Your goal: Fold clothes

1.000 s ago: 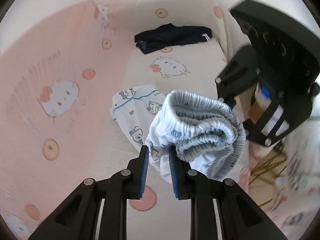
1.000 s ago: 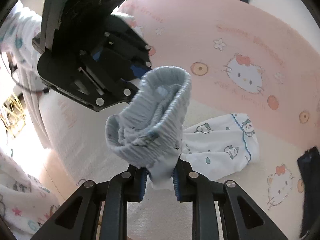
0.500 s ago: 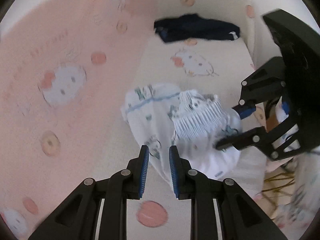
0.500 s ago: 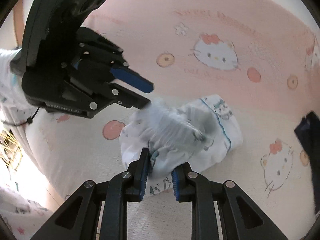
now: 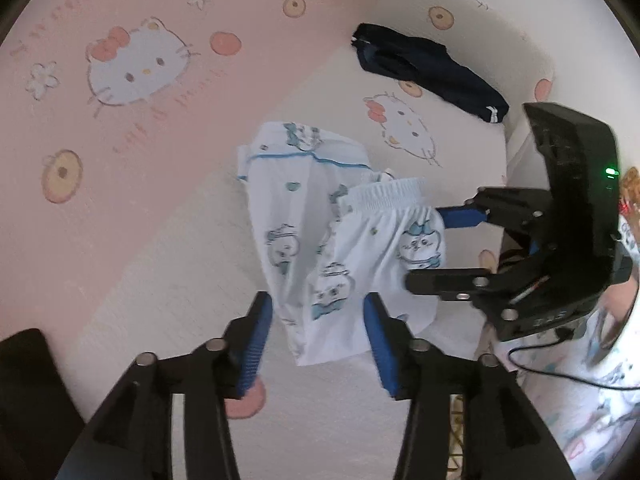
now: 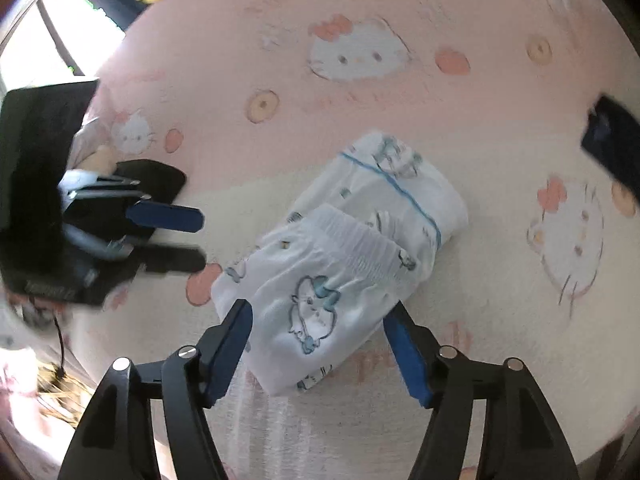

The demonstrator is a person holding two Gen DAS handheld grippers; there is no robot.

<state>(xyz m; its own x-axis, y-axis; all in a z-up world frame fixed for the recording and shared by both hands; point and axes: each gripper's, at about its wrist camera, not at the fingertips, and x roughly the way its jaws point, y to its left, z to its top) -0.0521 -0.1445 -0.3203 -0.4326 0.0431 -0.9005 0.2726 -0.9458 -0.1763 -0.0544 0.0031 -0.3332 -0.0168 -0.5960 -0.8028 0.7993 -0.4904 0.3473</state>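
The white cartoon-print shorts (image 5: 344, 248) lie folded on the pink-and-cream cat-print bedsheet (image 5: 132, 184). The left gripper (image 5: 318, 344) and the right gripper (image 6: 320, 350) have both just opened; their jaws stand spread, pads off the cloth. A folded navy garment (image 5: 432, 72) lies at 1 o'clock in the left view.

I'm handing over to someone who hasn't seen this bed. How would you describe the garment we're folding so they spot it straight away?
Start from the bed sheet, pink and cream with cartoon cat faces. On its cream part, between the open left gripper and right gripper, lie the white shorts, folded over. Their blue cartoon prints, blue piping and ribbed elastic waistband set them apart from the plain dark navy garment lying further off.
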